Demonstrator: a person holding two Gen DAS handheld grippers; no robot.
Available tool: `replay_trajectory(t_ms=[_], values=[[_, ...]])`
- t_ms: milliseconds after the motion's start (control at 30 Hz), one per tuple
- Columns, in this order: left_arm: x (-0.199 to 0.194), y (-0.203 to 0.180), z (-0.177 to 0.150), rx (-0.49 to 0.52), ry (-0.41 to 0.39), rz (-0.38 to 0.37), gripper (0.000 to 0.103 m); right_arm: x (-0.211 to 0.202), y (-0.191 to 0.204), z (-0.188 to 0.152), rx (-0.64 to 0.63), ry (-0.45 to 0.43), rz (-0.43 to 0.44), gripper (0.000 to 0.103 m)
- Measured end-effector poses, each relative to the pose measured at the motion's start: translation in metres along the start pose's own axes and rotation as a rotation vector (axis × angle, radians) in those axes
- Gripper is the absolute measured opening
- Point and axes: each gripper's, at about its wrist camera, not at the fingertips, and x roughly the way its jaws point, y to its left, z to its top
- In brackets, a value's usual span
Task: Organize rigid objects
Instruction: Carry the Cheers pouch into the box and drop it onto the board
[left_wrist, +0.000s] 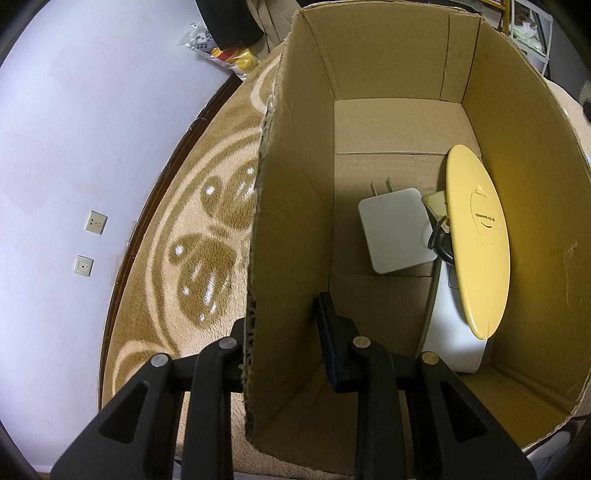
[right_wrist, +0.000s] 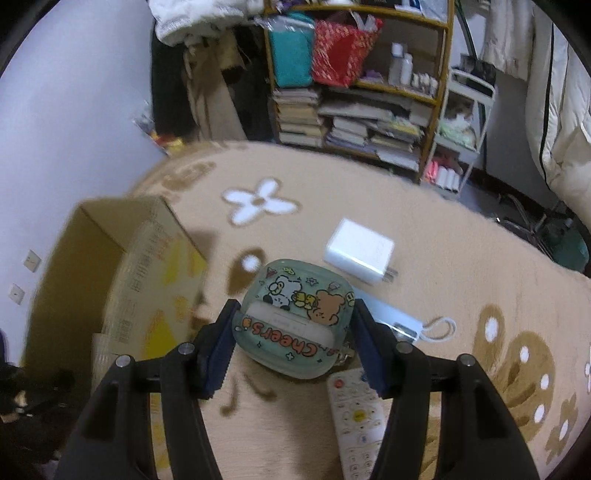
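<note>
The left gripper (left_wrist: 284, 343) straddles the brown cardboard box's (left_wrist: 528, 184) left wall, jaws clamped on its edge. Inside lie one white plug adapter (left_wrist: 397, 230), one yellow disc (left_wrist: 478, 240) leaning on the right wall, and a white device beneath. The right gripper (right_wrist: 293, 339) pinches a green cartoon-printed case (right_wrist: 295, 317) above the beige flowered rug (right_wrist: 443, 258), beside one white charger (right_wrist: 358, 251), one white power bank (right_wrist: 397, 321) and one white remote (right_wrist: 356, 413).

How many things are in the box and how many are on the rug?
In the cardboard box: 4 (white charger, yellow disc, white block, small yellow item)
On the rug: 3 (white charger, power bank, remote)
In the right gripper: 1 cartoon case
Total: 8
</note>
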Motion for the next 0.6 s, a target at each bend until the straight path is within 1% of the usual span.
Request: replay_trajectory(t_ms=[67,100,200,300,400,600], values=[[0.000,0.000,0.000,0.000,0.001,0.000,0.025,-0.013,0.008,0.004,-0.007,-0.051,0.029,0.063],[0.000,0.000,0.000,0.000,0.000,0.000,0.025,-0.026,0.014,0.006,-0.016,-0.099,0.051,0.063],[0.000,0.000,0.000,-0.001,0.000,-0.001,0.025,-0.052,0.032,0.011,-0.055,-0.178,0.088,0.063],[0.001,0.000,0.000,-0.002,0.001,-0.002,0.025,-0.072,0.049,0.013,-0.095,-0.226,0.135,0.063],[0.001,0.000,-0.001,-0.001,0.001,-0.002,0.025,-0.084,0.065,0.012,-0.131,-0.243,0.190,0.063],[0.001,0.000,-0.001,-0.001,0.001,-0.001,0.025,-0.086,0.091,0.005,-0.178,-0.233,0.233,0.063]])
